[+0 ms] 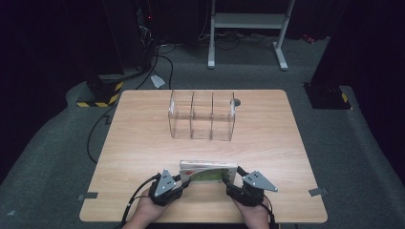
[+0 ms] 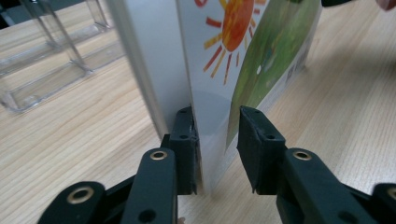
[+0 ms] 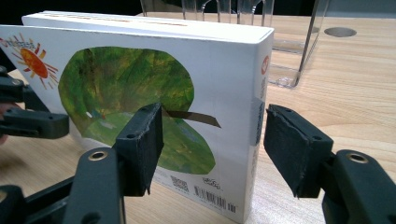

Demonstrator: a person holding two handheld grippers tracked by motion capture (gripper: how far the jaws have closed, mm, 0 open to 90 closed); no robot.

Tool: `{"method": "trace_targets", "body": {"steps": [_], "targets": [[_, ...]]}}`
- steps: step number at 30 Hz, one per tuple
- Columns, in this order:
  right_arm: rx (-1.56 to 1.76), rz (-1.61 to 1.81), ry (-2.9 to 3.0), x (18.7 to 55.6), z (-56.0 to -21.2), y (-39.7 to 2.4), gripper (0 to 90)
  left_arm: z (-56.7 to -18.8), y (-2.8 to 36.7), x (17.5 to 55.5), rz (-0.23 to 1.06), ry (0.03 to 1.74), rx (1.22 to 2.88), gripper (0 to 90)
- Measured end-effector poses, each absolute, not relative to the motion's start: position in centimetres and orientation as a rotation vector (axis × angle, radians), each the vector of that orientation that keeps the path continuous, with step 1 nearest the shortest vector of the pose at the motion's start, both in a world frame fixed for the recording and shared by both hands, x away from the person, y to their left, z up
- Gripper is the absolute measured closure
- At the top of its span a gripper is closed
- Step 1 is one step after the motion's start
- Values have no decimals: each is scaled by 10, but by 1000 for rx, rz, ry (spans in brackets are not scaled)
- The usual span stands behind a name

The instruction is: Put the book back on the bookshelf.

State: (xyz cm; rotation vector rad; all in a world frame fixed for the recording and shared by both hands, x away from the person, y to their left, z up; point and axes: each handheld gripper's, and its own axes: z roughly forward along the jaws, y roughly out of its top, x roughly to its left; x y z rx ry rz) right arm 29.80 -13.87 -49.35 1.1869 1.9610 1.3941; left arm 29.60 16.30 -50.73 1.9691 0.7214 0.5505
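Note:
A white picture book point(image 1: 207, 168) with an orange sun and a big green leaf on its cover stands on its long edge near the table's front edge, cover towards the person. My left gripper point(image 1: 185, 179) straddles its left end. In the left gripper view the book point(image 2: 210, 56) sits between the jaws of that gripper point(image 2: 215, 135), one pad against the back and the other a sliver off the cover. My right gripper point(image 1: 229, 180) straddles the right end. In the right gripper view the book point(image 3: 140, 84) has its spine corner inside that gripper point(image 3: 212, 140), with a gap at the outer pad.
A clear plastic organiser point(image 1: 202, 114) with three compartments stands at mid-table behind the book, also seen close by as the organiser point(image 3: 280, 46). A small round grommet point(image 1: 236, 101) lies beside it. The wooden table point(image 1: 143, 143) has bare room on both sides.

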Motion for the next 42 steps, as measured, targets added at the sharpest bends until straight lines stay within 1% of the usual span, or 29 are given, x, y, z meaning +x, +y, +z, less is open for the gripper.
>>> {"method": "trace_targets", "body": {"steps": [5,9,12,18,23,26,30,34,41,42], "targets": [[1180,1391,1966,297,-494,-139,373,-504,168,295,561,738,1943,580],[1183,1391,1961,297,-494,-140,373,-503,169,294,578,749,1935,541],[1180,1390,1962,297,-494,-140,374,-502,170,294,586,762,1923,534],[1174,1392,1968,297,-494,-140,370,-501,174,296,579,803,1884,433],[1170,1399,1970,297,-494,-139,363,-500,172,298,576,812,1871,378],[1158,1404,1980,298,-494,-139,341,-500,170,302,576,825,1867,328],[1150,1423,2009,303,-494,-139,293,-502,166,306,563,835,1863,326],[1129,1440,2027,310,-495,-138,279,-504,164,307,570,835,1879,358],[1076,1441,2026,309,-495,-136,347,-506,163,309,579,845,1894,426],[1071,1441,2022,306,-495,-137,380,-506,163,309,583,848,1894,433]]}}
